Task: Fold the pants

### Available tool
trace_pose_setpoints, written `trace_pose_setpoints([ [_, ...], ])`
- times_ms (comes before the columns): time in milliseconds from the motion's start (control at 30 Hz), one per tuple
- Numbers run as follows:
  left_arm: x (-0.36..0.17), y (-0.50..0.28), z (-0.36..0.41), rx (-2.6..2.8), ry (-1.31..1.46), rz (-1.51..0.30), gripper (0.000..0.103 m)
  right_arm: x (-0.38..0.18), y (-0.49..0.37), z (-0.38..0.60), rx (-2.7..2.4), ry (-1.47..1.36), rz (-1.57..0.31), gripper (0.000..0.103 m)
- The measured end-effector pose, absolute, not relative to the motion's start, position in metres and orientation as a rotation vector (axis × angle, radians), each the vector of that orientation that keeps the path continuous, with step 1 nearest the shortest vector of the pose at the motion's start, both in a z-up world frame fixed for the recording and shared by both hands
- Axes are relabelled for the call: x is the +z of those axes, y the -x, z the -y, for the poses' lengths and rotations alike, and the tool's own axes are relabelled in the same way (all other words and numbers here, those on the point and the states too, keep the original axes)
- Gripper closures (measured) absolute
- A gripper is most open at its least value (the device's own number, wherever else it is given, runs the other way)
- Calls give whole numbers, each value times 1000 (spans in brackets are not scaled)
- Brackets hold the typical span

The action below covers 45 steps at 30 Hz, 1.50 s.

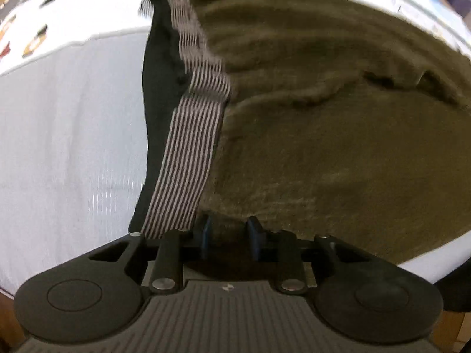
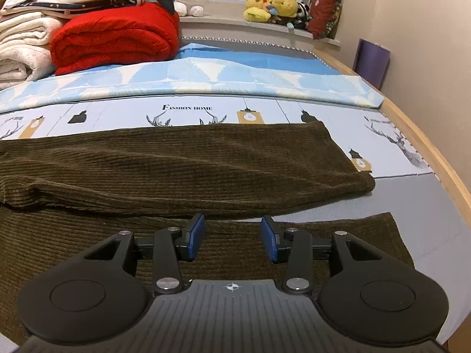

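Two pant legs of the olive corduroy pants lie flat across the bed, far leg overlapping the near one. Right gripper over the near leg, fingers wide apart, holding nothing. Left gripper: fingers partly closed around a fold of fabric beside the striped waistband; firmness of grip unclear, view blurred. Red blanket at the head of the bed.

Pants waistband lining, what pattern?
Narrow dark and pale stripes on the waistband lining, beside olive-brown corduroy pants. Shows best in the left wrist view.
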<state>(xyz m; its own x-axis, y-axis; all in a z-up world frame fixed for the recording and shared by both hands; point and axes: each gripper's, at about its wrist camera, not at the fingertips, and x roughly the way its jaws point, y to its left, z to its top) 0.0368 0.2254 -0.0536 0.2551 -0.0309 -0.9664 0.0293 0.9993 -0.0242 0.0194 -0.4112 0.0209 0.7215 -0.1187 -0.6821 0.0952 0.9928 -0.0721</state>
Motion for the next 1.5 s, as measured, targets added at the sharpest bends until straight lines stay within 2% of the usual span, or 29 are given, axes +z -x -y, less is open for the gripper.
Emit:
trace_pose_setpoints([
  [67,-37,-34,-221,-57,4,-1221,69,21,-21,412,-118,17,-757,59],
  [167,-14,-34,-216,-86,71,-1095,46,21,-25,411,-114,-1,-758,59],
  [433,29,-50,-185,-48,87,-796,44,27,-35,398,-70,-31,-743,58],
  [633,31,-104,-153,-41,34,-789,44,32,-41,385,-31,-32,-714,59],
  [667,31,-121,-151,-33,37,-788,44,33,-42,384,-25,-31,-705,64],
  [700,28,-136,-149,-25,43,-788,44,34,-43,383,-20,-33,-694,78],
  [767,23,-166,-150,6,45,-771,41,37,-44,383,-17,-53,-673,94],
  [833,11,-190,-154,47,37,-753,36,39,-45,383,-17,-77,-664,95],
  [967,-22,-227,-159,43,-50,-802,35,39,-51,376,16,-63,-672,95],
  [1033,-30,-236,-157,6,-151,-776,28,39,-56,372,27,-39,-674,95],
  [1067,-33,-242,-156,-18,-192,-762,21,38,-58,372,28,-35,-676,95],
  [1100,-37,-246,-156,-45,-227,-743,20,38,-61,373,27,-40,-681,95],
  [1300,-62,-276,-156,-142,-289,-767,19,31,-75,382,7,-103,-729,94],
  [1500,-80,-297,-165,-156,-268,-804,20,24,-75,377,8,-53,-755,94],
])
